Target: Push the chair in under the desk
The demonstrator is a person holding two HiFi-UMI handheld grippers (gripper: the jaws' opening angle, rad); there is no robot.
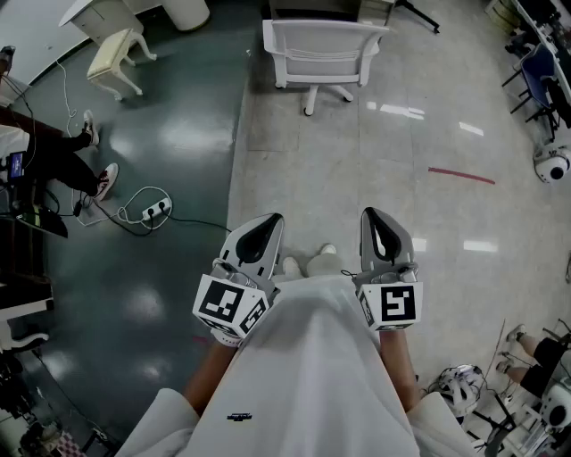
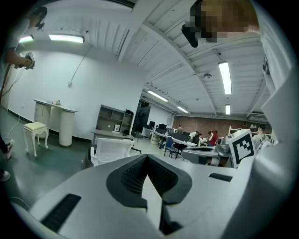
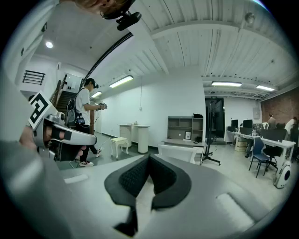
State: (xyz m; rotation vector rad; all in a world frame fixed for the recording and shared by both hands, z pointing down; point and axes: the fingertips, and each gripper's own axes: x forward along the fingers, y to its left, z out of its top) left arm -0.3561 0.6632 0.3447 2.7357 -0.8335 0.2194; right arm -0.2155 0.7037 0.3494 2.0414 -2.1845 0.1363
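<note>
A white office chair (image 1: pixel 326 54) stands far ahead on the light floor, its back towards me, pulled out from a dark desk (image 1: pixel 312 7) at the top edge. In the left gripper view the chair (image 2: pixel 112 149) sits before the grey desk (image 2: pixel 105 134). In the right gripper view the chair (image 3: pixel 180 151) shows just above the jaws. My left gripper (image 1: pixel 270 220) and right gripper (image 1: pixel 374 214) are held side by side near my body, well short of the chair. Both are shut with nothing between the pads, as seen on the left gripper (image 2: pixel 147 157) and the right gripper (image 3: pixel 149 157).
A cream stool (image 1: pixel 116 58) stands at the back left. A power strip with cable (image 1: pixel 153 211) lies on the dark floor, beside a person's legs (image 1: pixel 62 152). A red tape line (image 1: pixel 460 175) marks the floor at right. Blue chairs (image 1: pixel 540 76) and equipment line the right side.
</note>
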